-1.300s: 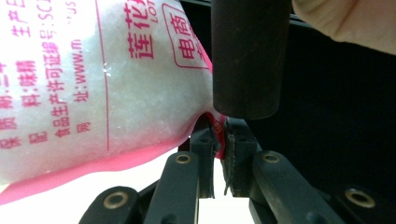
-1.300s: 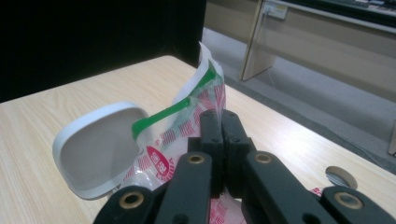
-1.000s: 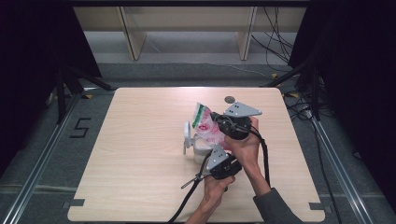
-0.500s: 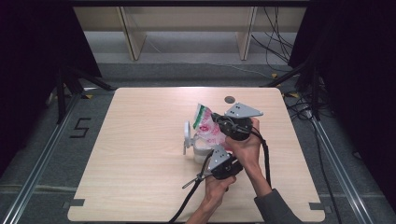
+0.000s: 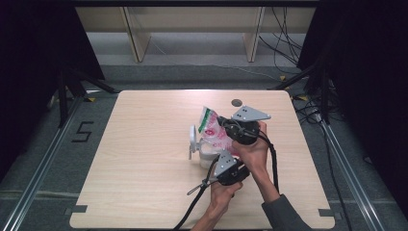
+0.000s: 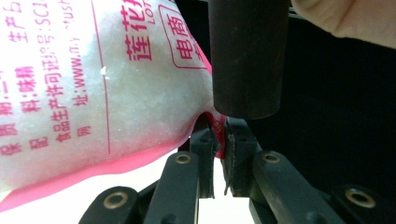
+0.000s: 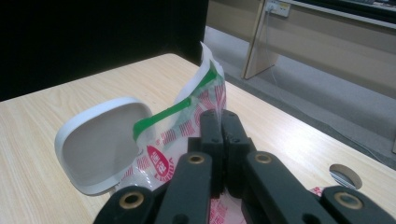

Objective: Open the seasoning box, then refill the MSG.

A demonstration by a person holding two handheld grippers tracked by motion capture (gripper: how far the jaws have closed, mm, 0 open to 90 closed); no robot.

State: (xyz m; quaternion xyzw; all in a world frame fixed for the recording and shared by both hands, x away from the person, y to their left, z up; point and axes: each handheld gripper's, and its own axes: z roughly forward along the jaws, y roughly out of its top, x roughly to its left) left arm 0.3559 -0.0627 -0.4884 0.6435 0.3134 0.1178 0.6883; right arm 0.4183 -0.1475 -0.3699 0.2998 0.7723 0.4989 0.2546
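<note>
One wooden worktop [image 5: 144, 159] is carrying everything here, and the things are sitting a little right of its middle, nearer the far edge than the near one. A pink and white bag [image 5: 211, 131] with a green band at its top is standing tilted there, held up off the surface by both grippers. In the left gripper view the bag [image 6: 93, 88] is showing white grains through its printed film. Just beside it, on the side toward the left edge, a white container [image 5: 204, 153] is resting on the worktop with its hinged lid [image 5: 193, 139] standing open; the right gripper view is showing that lid [image 7: 100, 144] upright next to the bag [image 7: 196, 107].

The right gripper [image 5: 226, 122], farther from the near edge, is pinching the bag's upper edge, its fingers [image 7: 219, 135] pressed fully together on the film. The left gripper [image 5: 222, 161], nearer the near edge, is clamping the bag's lower corner, its fingers [image 6: 205, 149] nearly closed with only the thin pink seam between them.

A small round hole [image 5: 236, 102] is lying near the far edge.
</note>
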